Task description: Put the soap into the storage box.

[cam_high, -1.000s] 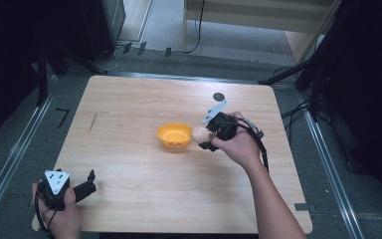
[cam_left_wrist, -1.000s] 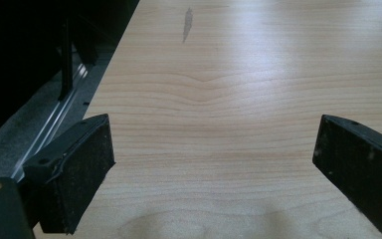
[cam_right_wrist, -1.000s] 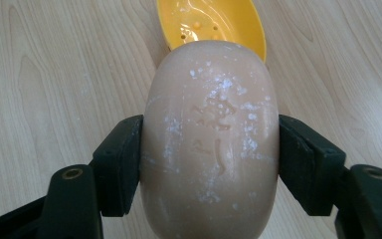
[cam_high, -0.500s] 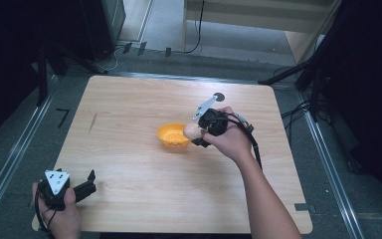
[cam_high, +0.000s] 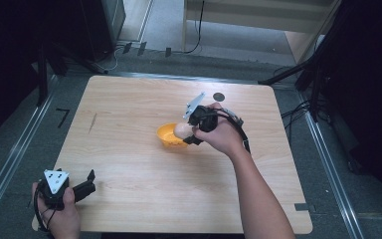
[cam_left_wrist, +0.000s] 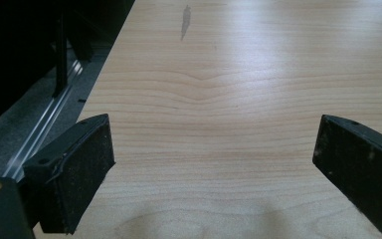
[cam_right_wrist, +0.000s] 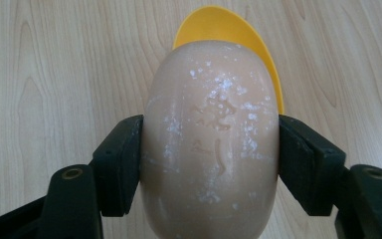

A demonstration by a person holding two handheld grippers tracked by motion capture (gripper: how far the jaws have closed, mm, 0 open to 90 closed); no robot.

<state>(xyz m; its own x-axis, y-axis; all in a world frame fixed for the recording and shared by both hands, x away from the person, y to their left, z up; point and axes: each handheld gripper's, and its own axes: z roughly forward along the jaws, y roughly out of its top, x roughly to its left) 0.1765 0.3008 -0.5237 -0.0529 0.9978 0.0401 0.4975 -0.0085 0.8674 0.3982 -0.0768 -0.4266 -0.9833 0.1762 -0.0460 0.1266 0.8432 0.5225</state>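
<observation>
On the wooden table (cam_high: 129,114) we see the right gripper (cam_high: 188,130) held over the near-right rim of a small orange bowl (cam_high: 167,136), which stands near the table's middle. In the right gripper view, its two black jaws press against the flanks of a pale beige, egg-shaped bar of soap (cam_right_wrist: 211,144); the bar's face carries faint embossed marks and white flecks. We note that the jaws are closed as far as the bar allows, one pad on each side, with the bar standing lengthwise between them. Behind the soap in that view, the bowl's orange rim (cam_right_wrist: 219,25) curves out past the top of the bar, so we place the soap above the bowl's edge rather than resting inside it; whether it touches the rim we cannot tell.

The left gripper (cam_high: 82,185) lies at the table's near-left corner, well apart from the bowl, gripped by the person's left hand (cam_high: 62,216). In the left gripper view its jaws stand wide apart above bare wood, with nothing between them.
</observation>
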